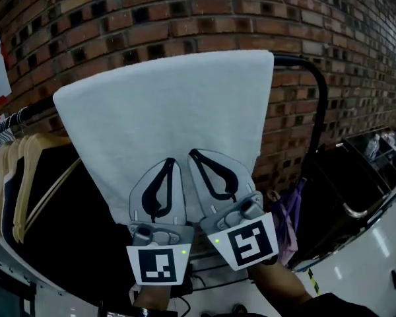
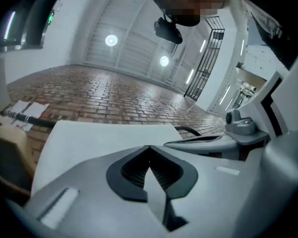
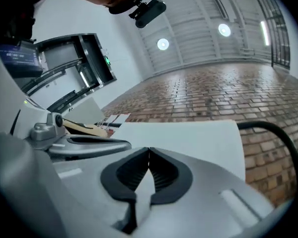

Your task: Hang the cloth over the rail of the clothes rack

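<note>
A white cloth (image 1: 165, 104) hangs draped over the black rail (image 1: 297, 61) of the clothes rack, in front of a brick wall. Both grippers are held side by side low in front of the cloth, tips pointing up at it. My left gripper (image 1: 168, 160) is shut, its tips meeting in front of the cloth (image 2: 104, 138). My right gripper (image 1: 193, 152) is shut too, close beside the left one. I see no fold of cloth (image 3: 188, 138) between either pair of jaws. The rail (image 3: 273, 130) curves down just right of the cloth. The cloth's lower edge is hidden behind the grippers.
Wooden hangers (image 1: 26, 177) with dark garments crowd the rail at the left. A purple item (image 1: 287, 216) hangs low at the right, beside a black metal frame (image 1: 369, 177). The brick wall (image 1: 185, 12) stands right behind the rack.
</note>
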Tool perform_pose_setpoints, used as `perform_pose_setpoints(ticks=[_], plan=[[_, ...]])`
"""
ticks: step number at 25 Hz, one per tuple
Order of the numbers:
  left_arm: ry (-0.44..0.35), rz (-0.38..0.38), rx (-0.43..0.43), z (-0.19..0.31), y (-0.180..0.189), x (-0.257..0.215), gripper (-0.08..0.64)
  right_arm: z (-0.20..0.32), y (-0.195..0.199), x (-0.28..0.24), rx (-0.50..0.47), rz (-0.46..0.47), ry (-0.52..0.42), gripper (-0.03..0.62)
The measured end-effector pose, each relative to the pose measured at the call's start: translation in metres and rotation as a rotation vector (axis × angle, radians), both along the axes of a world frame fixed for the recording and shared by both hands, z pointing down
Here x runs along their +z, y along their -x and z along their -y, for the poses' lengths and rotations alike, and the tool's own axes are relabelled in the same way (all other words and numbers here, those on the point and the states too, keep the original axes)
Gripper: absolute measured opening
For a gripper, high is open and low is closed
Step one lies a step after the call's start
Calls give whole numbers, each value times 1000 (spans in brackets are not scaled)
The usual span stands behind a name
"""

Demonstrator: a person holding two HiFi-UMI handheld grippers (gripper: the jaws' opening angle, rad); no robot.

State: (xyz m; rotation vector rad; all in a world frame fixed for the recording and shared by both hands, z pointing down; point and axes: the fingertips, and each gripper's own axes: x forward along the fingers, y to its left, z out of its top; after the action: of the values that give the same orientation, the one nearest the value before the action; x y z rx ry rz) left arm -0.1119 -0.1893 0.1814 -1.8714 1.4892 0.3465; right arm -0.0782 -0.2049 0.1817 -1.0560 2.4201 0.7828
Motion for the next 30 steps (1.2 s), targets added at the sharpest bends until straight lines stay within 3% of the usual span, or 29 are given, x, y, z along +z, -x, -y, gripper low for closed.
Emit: perform_pose_setpoints(ticks=[6, 11, 30], plan=[[236, -70, -33, 14, 3, 95, 3, 9, 0, 107, -24, -26, 236, 5], [332, -76, -59, 19, -1, 129, 3, 10, 2, 133, -32, -38, 301, 6], [376, -66, -50, 20, -12, 144, 3, 10, -7, 147, -28, -47, 335, 5]])
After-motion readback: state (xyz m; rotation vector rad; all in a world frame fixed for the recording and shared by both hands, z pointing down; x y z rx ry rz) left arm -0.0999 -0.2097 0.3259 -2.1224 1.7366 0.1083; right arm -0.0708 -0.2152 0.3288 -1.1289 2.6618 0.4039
